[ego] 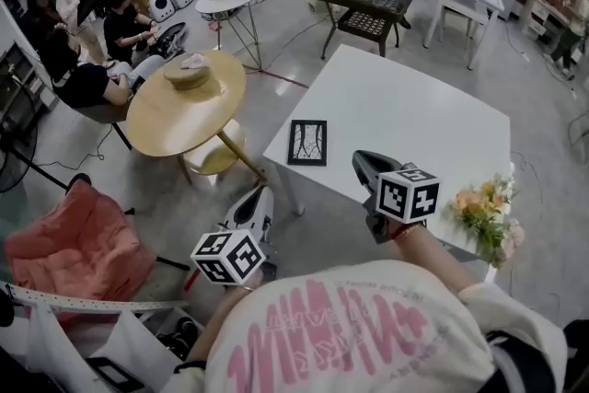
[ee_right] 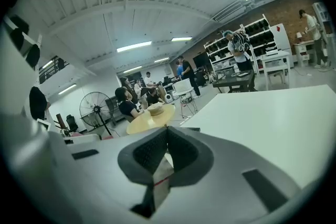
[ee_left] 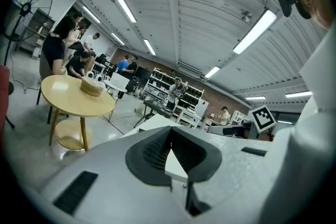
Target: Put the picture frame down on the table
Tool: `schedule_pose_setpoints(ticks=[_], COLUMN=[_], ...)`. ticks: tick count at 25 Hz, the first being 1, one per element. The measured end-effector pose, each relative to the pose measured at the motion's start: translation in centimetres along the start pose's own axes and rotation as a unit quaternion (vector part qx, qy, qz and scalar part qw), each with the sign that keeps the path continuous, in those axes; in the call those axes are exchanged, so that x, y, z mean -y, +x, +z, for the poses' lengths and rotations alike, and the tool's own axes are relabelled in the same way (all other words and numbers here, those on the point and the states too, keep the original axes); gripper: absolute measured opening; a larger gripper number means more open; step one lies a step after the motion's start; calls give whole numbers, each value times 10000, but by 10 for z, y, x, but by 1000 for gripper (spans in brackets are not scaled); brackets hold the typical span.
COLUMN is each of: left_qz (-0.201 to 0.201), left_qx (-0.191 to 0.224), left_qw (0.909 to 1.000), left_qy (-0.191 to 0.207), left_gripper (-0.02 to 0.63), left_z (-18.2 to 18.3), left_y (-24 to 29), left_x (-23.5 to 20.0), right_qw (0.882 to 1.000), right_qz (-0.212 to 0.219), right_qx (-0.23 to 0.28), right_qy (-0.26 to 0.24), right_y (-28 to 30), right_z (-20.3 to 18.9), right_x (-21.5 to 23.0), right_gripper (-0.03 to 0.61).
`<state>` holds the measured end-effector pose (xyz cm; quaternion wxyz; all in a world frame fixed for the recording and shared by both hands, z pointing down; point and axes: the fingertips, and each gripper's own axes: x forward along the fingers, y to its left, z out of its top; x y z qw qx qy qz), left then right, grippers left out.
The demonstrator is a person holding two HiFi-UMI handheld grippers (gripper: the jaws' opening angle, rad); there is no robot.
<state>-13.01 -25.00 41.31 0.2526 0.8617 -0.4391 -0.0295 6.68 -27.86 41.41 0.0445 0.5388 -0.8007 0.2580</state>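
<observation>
A black picture frame (ego: 306, 143) lies flat on the white table (ego: 423, 115), near its left front corner. Nothing holds it. My right gripper (ego: 362, 159) hovers over the table just right of the frame, jaws shut and empty, its tip a short way from the frame's edge. In the right gripper view the jaws (ee_right: 167, 131) meet at the tip, with the white table top (ee_right: 273, 118) stretching beyond. My left gripper (ego: 260, 194) hangs off the table's front left edge, below the frame, also shut on nothing. Its jaws (ee_left: 170, 131) are closed in the left gripper view.
A round wooden side table (ego: 156, 120) with a hat-like object (ego: 190, 72) stands left of the white table. A bunch of flowers (ego: 485, 212) sits at the table's front right. A pink-draped chair (ego: 74, 244) is at lower left. Seated people (ego: 101, 60) are at the far left.
</observation>
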Motion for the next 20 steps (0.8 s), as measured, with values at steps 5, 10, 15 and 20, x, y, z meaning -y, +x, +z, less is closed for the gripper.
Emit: schedule_pose_setpoints(ticks=[5,10,15,20], left_qz=[20,29,57,54], left_qx=[-60,-96,-113,-156], left_qw=[10000,9999,9999,9999], left_qy=[-26,-21,-40,-26], left_gripper=[3,3,3,3], left_z=[-9,-17,-21,-23], left_y=[7,11,12,12], left_x=[14,22,24,27], right_qw=[9999,9996,9993,9991], right_qz=[31,37,44,38], right_qx=[-141,-275,-371,-410], right_qy=[-3,10,16,33], right_y=[-6,-8,-9,-10], right_z=[-8,-20,-25,-26], right_x=[12,22,25,27], right_gripper=[6,6,6,6])
